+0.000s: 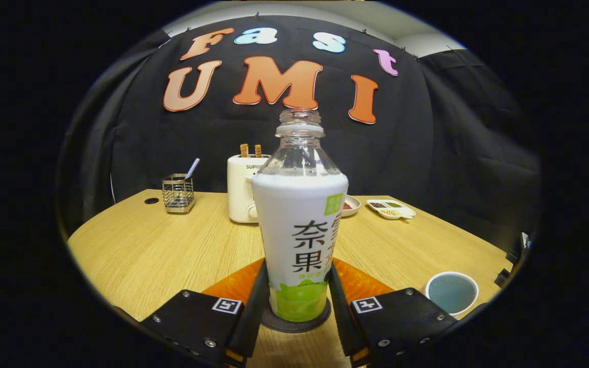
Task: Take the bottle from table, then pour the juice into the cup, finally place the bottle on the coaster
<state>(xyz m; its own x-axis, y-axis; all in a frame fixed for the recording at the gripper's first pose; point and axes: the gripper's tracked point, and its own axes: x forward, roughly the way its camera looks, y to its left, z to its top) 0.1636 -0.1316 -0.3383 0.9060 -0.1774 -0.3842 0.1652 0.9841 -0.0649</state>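
The wooden table [136,250] spreads wide beneath everything, and the bottle [299,220] serves as the marker for all else. The bottle stands upright with no cap, its neck clear and its body wrapped in a white sleeve that turns green at the base; it rests on a dark round coaster [294,322], whose rim shows just under and around the bottle's foot. The gripper [297,301] has its two fingers set on either side of the bottle's lower part, each lying against the sleeve, so it looks clamped on the bottle, though how firmly it presses cannot be told. Behind the bottle, a little to its left, a cream toaster [241,189] stands with two slices poking from its slots. Farther left of the bottle, near the table's far edge, sits a wire holder [178,193] with a utensil handle leaning out. To the bottle's right and nearer, beside the right finger, a white cup [452,292] holds bluish liquid. Behind the bottle to its right lie a small divided dish [391,208] and a round plate [350,205].
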